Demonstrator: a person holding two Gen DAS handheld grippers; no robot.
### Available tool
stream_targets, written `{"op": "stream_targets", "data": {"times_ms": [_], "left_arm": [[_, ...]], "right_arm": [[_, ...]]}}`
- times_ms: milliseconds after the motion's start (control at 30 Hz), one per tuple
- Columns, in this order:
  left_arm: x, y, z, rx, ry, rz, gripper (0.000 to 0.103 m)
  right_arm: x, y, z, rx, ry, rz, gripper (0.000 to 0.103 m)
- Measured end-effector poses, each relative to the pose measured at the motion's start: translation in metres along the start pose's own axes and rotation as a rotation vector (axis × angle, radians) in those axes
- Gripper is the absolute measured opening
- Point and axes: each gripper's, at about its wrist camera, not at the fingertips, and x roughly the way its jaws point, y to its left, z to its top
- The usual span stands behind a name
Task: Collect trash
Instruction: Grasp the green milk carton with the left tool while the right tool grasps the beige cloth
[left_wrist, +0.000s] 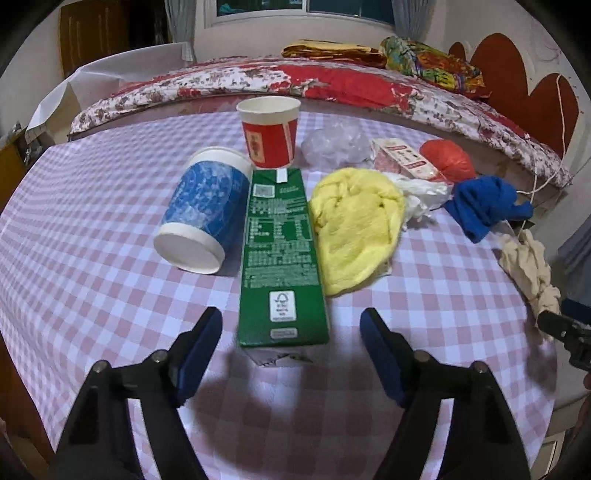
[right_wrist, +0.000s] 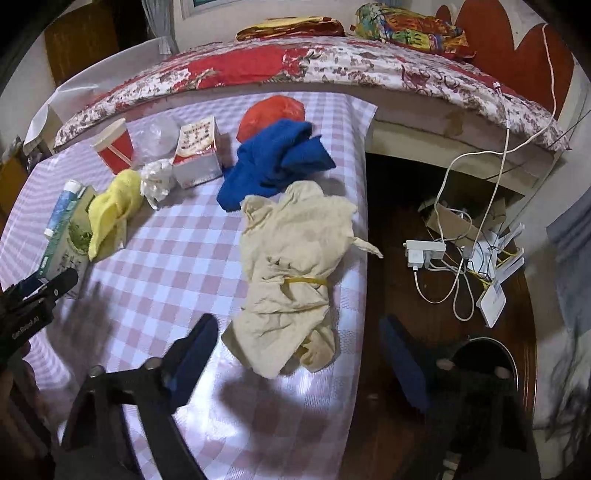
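Observation:
In the left wrist view a green carton (left_wrist: 280, 254) lies flat on the checked tablecloth (left_wrist: 92, 236), its near end between the open fingers of my left gripper (left_wrist: 291, 325). A blue paper cup (left_wrist: 203, 214) lies on its side left of the carton. A red paper cup (left_wrist: 269, 131) stands behind. A yellow cloth (left_wrist: 354, 225) lies to the right. In the right wrist view my right gripper (right_wrist: 299, 332) is open and empty, just before a crumpled beige cloth (right_wrist: 291, 266) at the table's right edge. A blue cloth (right_wrist: 273, 158) lies behind it.
Crumpled clear plastic (left_wrist: 332, 146), a small red-white box (right_wrist: 197, 151), white tissue (right_wrist: 157, 181) and an orange-red bag (right_wrist: 271, 112) lie at the back. A bed (right_wrist: 295, 62) stands beyond the table. Cables and a power strip (right_wrist: 424, 254) lie on the floor at right, near a dark bin (right_wrist: 484, 354).

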Motion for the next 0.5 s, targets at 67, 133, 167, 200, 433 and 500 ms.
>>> {"op": "stream_targets", "data": {"times_ms": [67, 133, 167, 200, 433, 500], "left_arm": [[0.004, 0.002, 0.001, -0.009, 0.008, 0.004, 0.068], [0.006, 0.006, 0.002, -0.019, 0.013, 0.002, 0.056], [0.007, 0.007, 0.002, -0.018, 0.018, -0.002, 0.042], [0.006, 0.009, 0.002, -0.015, 0.024, 0.0, 0.042], [-0.015, 0.009, -0.003, -0.008, -0.015, -0.025, 0.041], [-0.025, 0.007, -0.004, -0.005, -0.034, -0.032, 0.041]], "right_arm": [[0.002, 0.001, 0.0, -0.004, 0.001, 0.004, 0.074], [0.004, 0.0, -0.001, -0.005, 0.003, 0.004, 0.062], [0.004, 0.0, -0.001, -0.004, 0.005, 0.002, 0.048], [0.005, -0.001, -0.001, 0.0, 0.009, 0.007, 0.042], [-0.012, 0.0, -0.006, -0.012, -0.032, 0.01, 0.028], [-0.018, 0.001, -0.008, -0.012, -0.047, 0.012, 0.028]]}}
